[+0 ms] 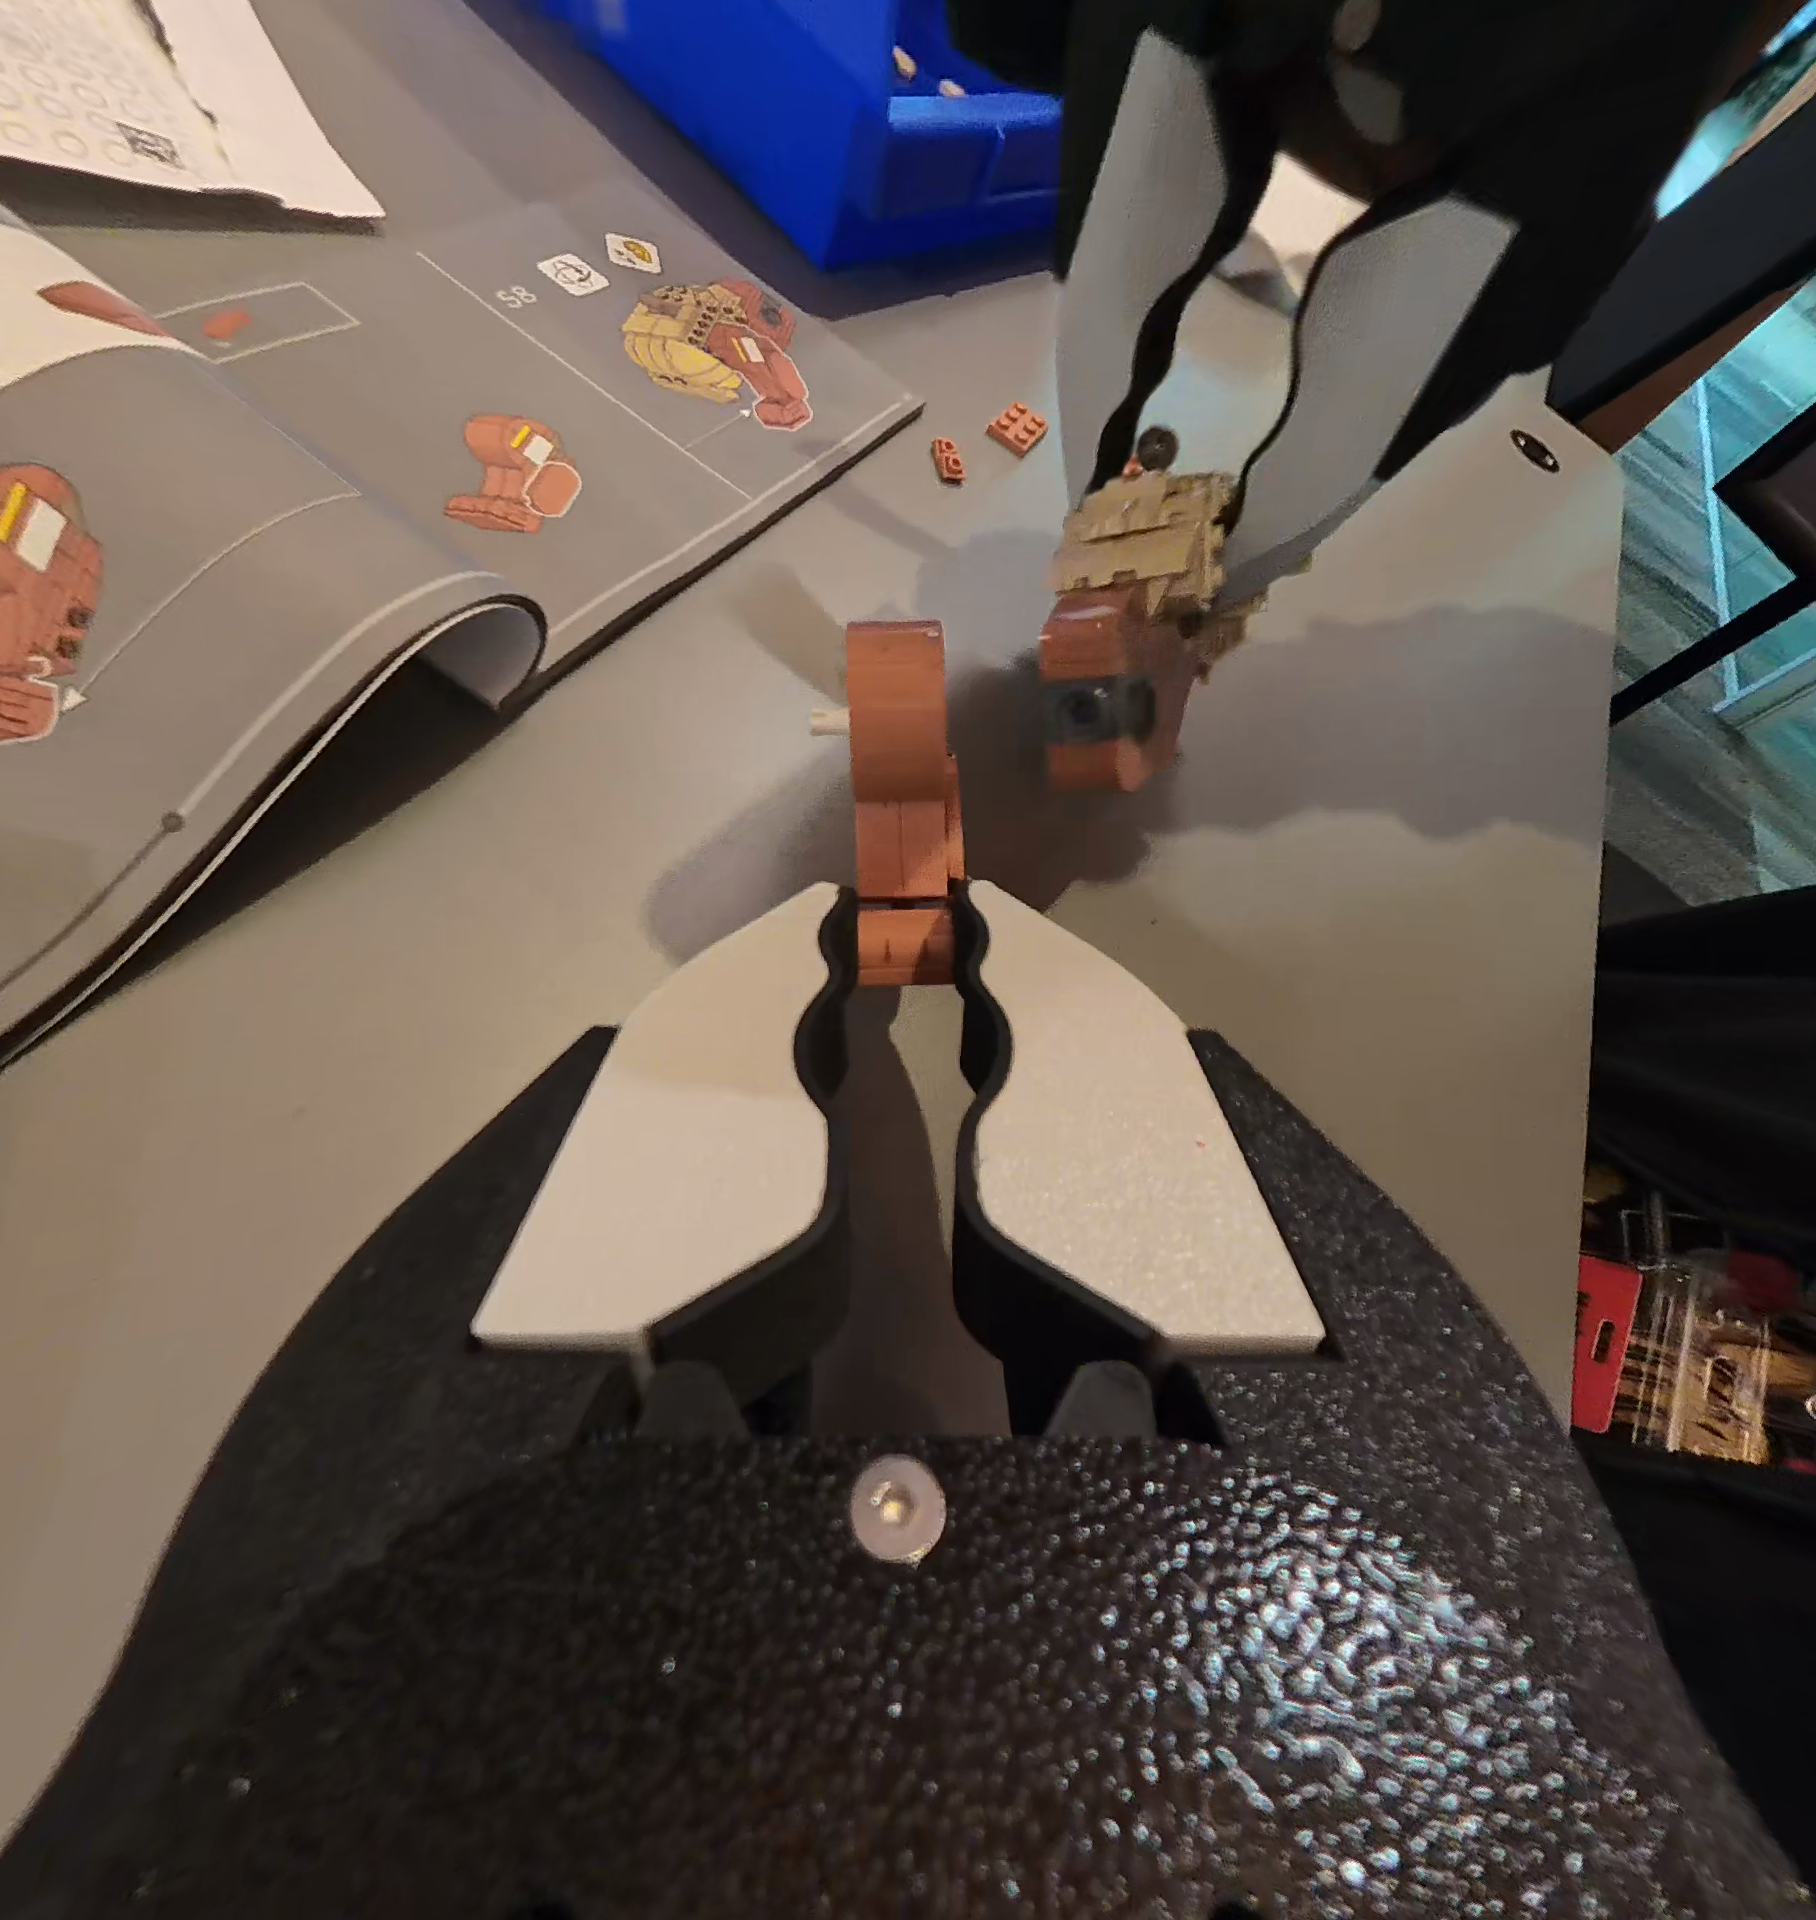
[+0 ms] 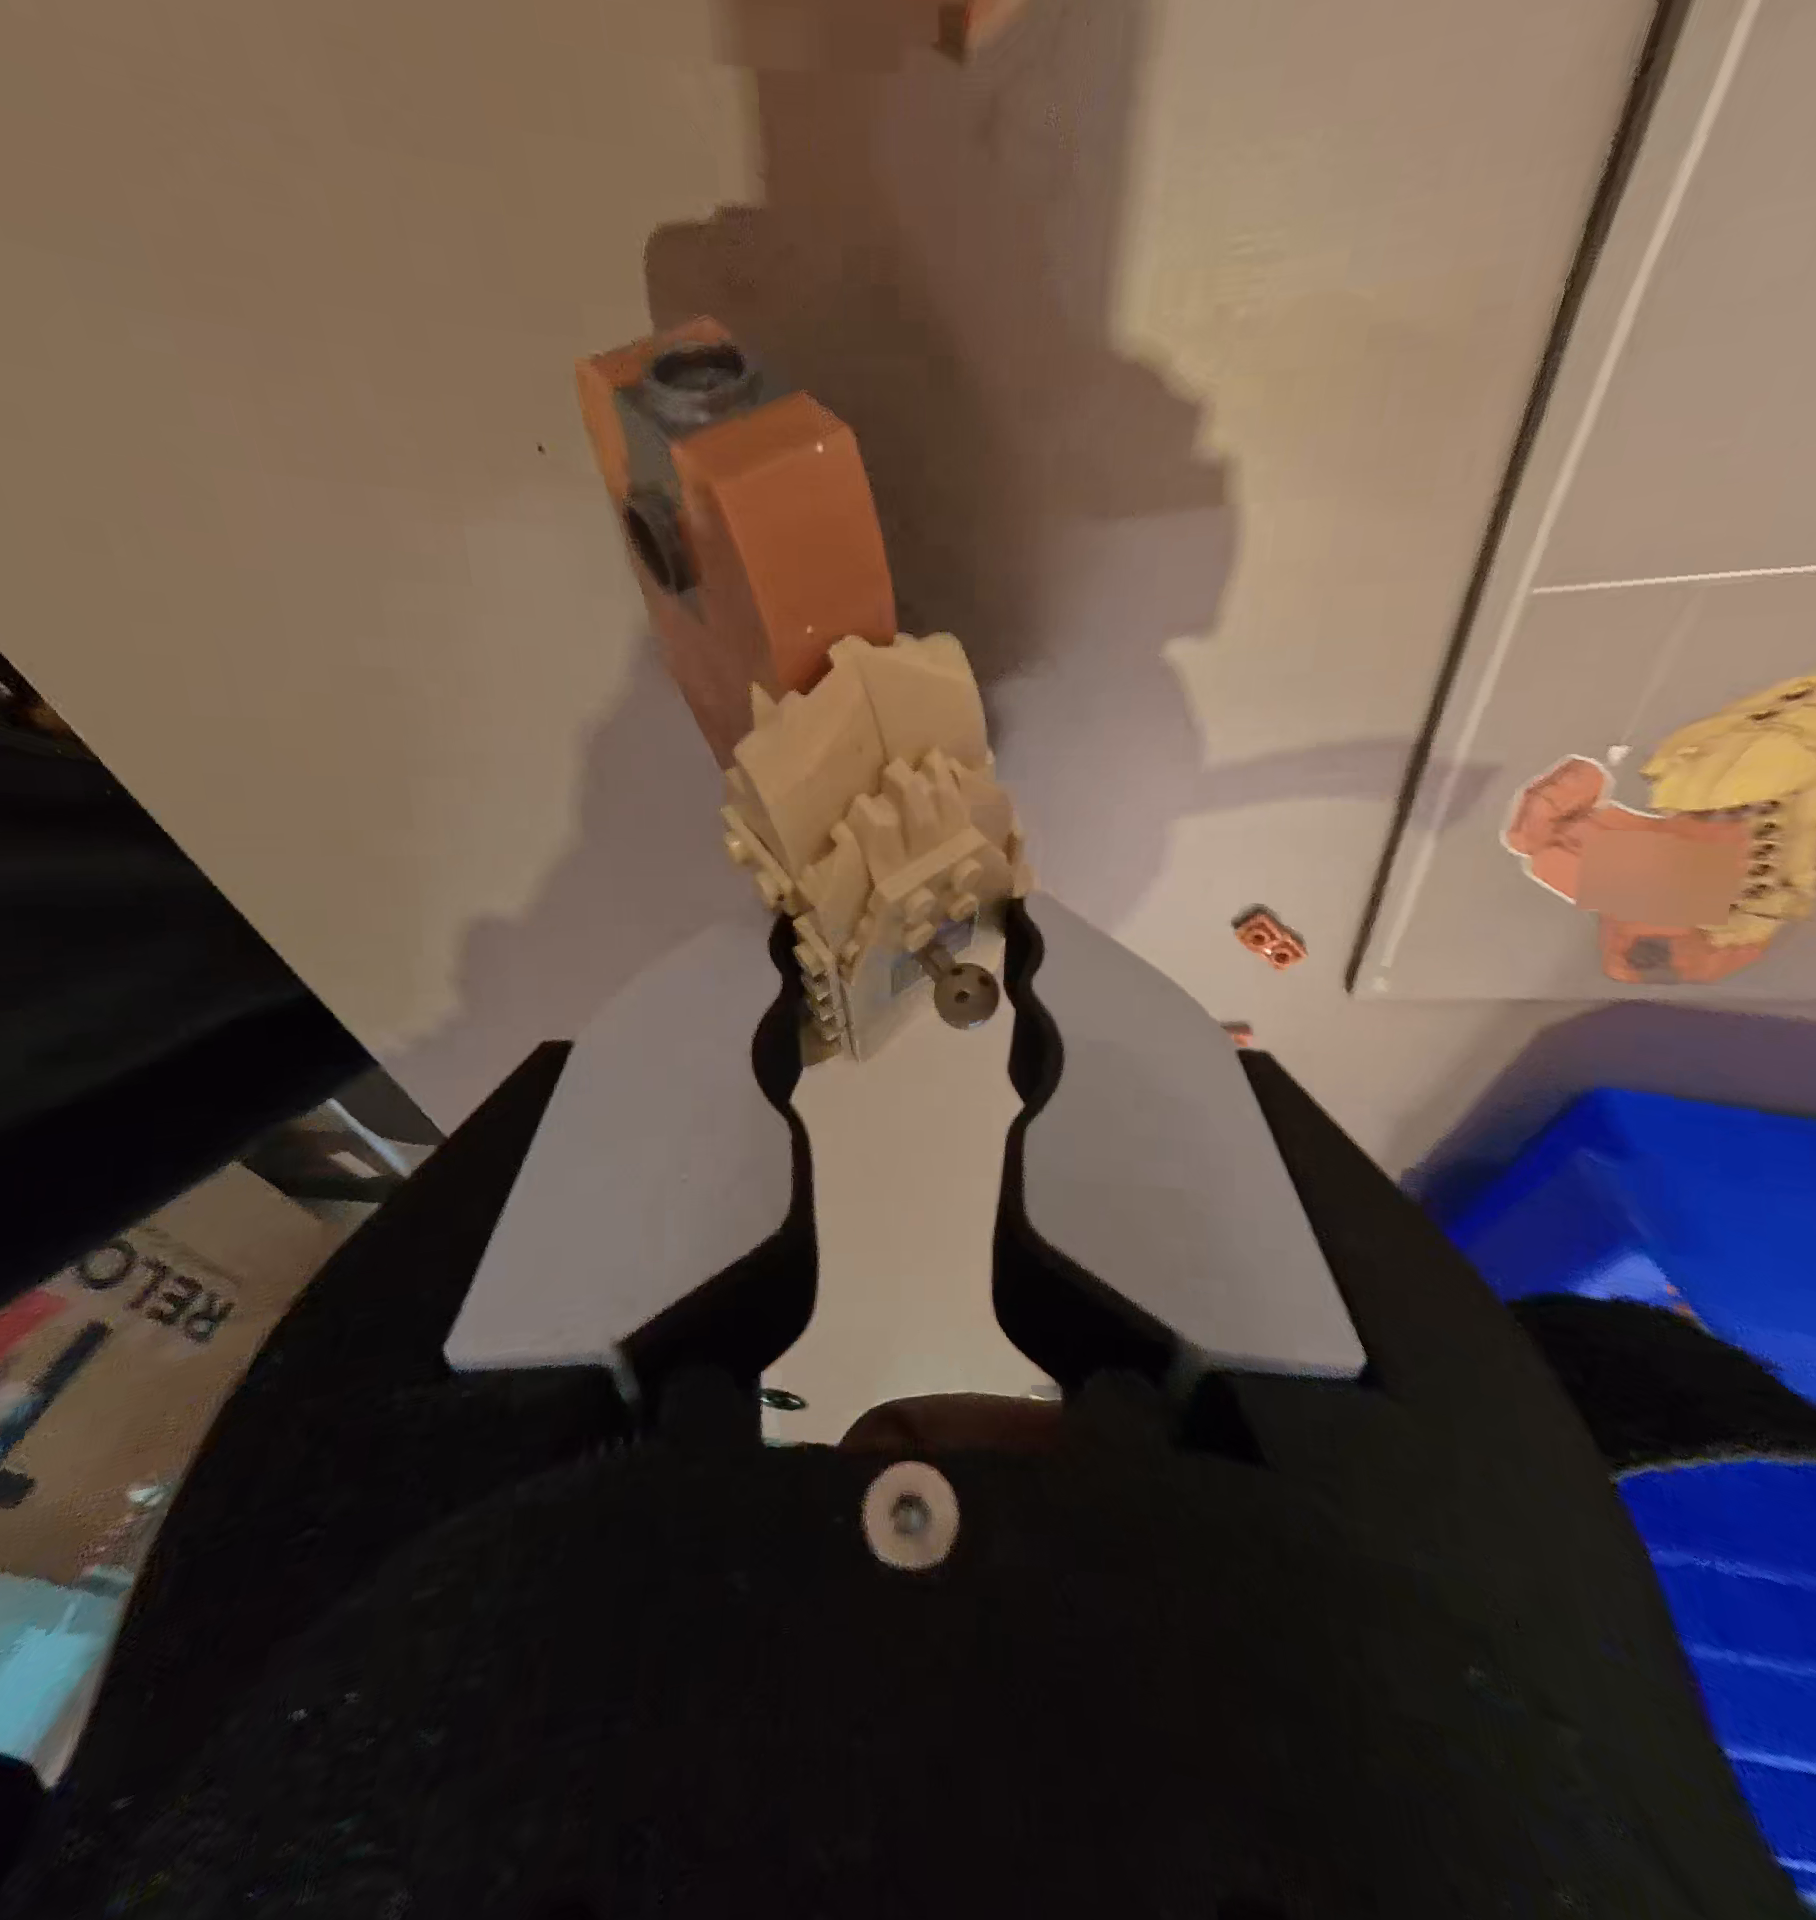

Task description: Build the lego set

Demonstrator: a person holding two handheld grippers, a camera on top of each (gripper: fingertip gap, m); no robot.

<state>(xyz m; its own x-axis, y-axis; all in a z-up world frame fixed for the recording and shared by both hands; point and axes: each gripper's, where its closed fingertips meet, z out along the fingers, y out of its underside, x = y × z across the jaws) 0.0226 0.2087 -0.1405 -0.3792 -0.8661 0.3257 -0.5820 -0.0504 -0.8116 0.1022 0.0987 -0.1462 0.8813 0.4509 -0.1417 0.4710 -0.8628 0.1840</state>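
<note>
Far left on the matte grey desk (image 1: 260, 1039): an open instruction booklet (image 1: 291, 540), glossy grey pages curling at the fold, printed with brown and tan brick figures. Behind it, loose white paper sheets (image 1: 208, 94). Beyond the booklet's far corner, a shiny blue plastic bin (image 1: 831, 135) with hard square walls.

Just off the booklet's corner, lying flat on the desk: two small reddish-brown studded plates (image 1: 987, 442), close together.

Centre: left hand-held gripper (image 1: 906, 940), pebbled black body, smooth pale fingers with wavy black rubber pads, pinching the lower block of a smooth brown brick limb (image 1: 899, 748). Both pads pressed against its sides; rounded arch end standing up beyond the fingertips, a small white pin poking out on its left side.

Right of centre, near that limb but apart from it: right hand-held gripper (image 2: 899, 971), coming down from above, clamped on the stepped, jagged tan end of a brown-and-tan brick body (image 2: 779, 623). Brown blocky end with a dark grey round socket pointing away from the fingers, held clear of the desk. A small grey ball pin sticking out between the pads.
</note>
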